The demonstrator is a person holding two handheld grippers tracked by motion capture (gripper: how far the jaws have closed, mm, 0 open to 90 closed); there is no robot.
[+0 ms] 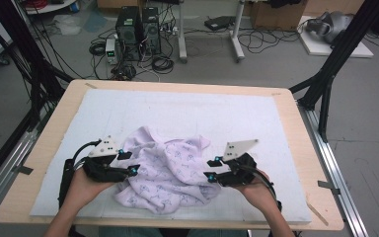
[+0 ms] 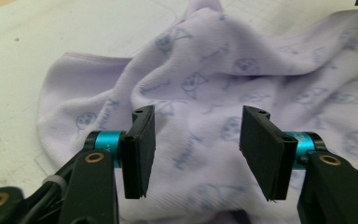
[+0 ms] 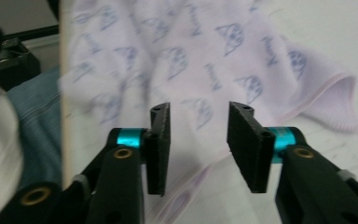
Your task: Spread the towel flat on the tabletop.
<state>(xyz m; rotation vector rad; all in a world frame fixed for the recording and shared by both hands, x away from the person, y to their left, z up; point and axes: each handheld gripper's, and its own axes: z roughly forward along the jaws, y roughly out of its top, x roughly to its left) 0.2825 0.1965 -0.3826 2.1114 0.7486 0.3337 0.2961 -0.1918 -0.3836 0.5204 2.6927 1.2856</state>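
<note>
The lilac printed cloth (image 1: 168, 175) lies crumpled at the near middle of the white mat (image 1: 187, 116), between both tongs. The left gripper (image 2: 196, 149) and right gripper (image 3: 198, 140) both stand open, nothing pinched. A blind regrasp could catch several folds at once, bunching it further, or drag it off the table's (image 1: 296, 123) near edge.

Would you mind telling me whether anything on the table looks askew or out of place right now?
The lilac printed cloth lies crumpled in a heap near the front edge of the white mat, one corner flipped out, rather than spread flat. The left gripper and right gripper stand open beside it. Nothing looks spilled or damaged.
</note>
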